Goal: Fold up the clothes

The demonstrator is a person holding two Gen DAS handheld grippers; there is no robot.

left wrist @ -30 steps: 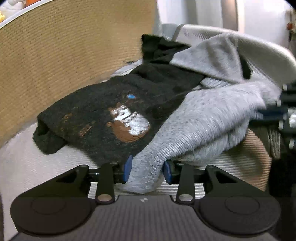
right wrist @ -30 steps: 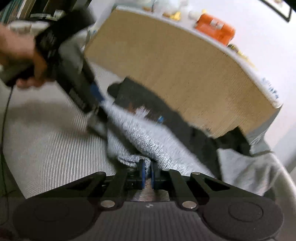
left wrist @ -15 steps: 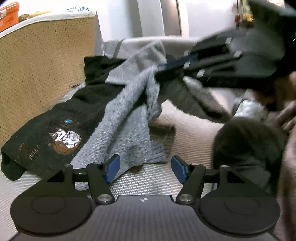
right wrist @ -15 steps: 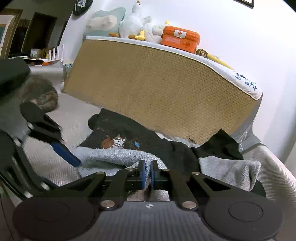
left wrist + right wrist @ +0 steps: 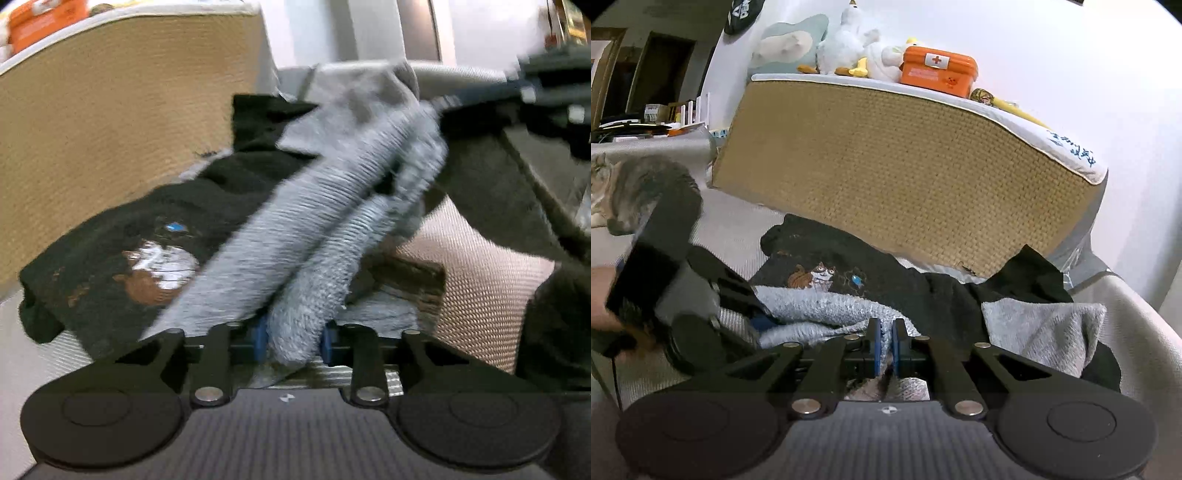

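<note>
- Your left tool has its blue pads closed against a thick roll of the grey knit sweater; the fabric fills the gap between them.
- Your right tool has its pads pressed almost together, with a thin fold of the same grey knit sweater pinched in the narrow slit.
- In the left wrist view the sweater runs up and away from the left tool toward the right tool, which is blurred at the upper right edge; the cloth hangs between the two in loose ridges.
- The sweater lies over a black sweater with a cat motif, which rests on the bed close to the woven headboard.
- A second grey piece sits toward the right side of the bed, touching more black cloth; whether it belongs to the sweater you hold cannot be told from here.
- In the right wrist view your left tool meets the sweater's left end, your hand behind it.
- On top of the headboard stand an orange first-aid box and plush toys.
- A grey cat sits at the far left edge of the bed.
</note>
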